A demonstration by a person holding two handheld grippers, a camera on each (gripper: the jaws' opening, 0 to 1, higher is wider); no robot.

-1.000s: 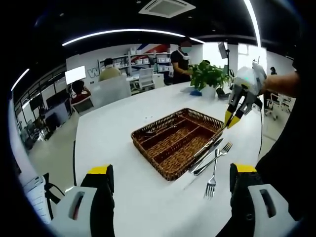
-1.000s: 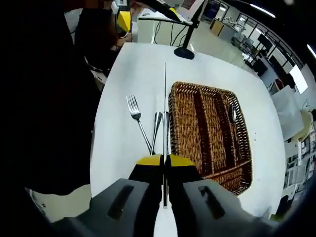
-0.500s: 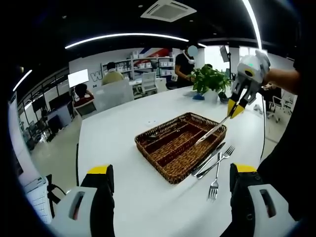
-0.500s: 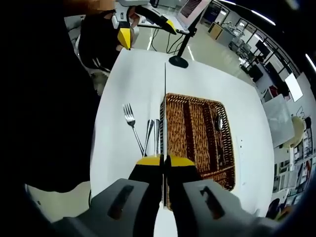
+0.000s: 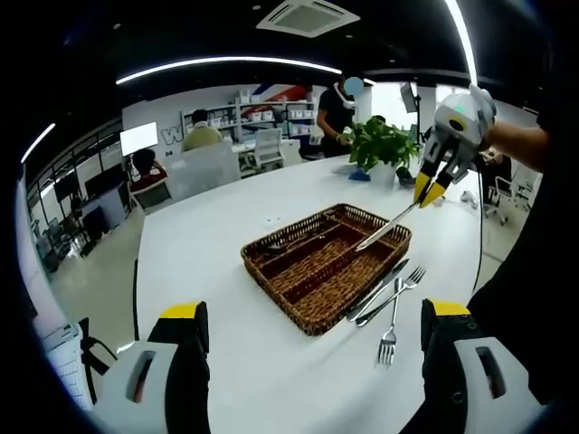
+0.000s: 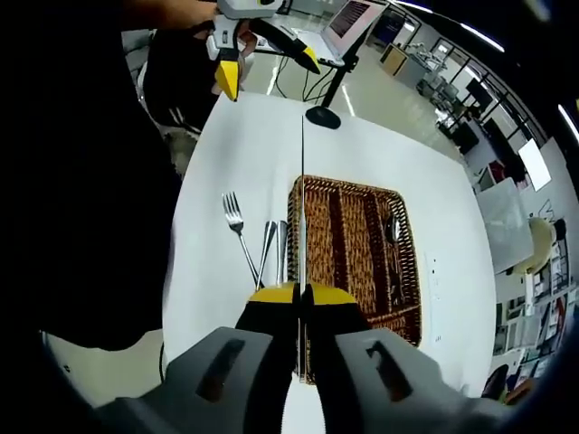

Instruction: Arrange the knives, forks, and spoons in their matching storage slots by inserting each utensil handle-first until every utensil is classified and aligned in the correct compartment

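Above the wicker tray, the right gripper had its jaws clamped on a knife, blade slanting toward the compartments. The left gripper stood apart and empty. At the tray's 4 o'clock lay a fork and 2 other utensils; a steep, thin-edged hold risked the knife twisting into the wrong slot.

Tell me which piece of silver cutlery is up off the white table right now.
The thin silver knife clamped in the right gripper, angled over the brown wicker tray. The fork and two other pieces lie flat beside the tray.
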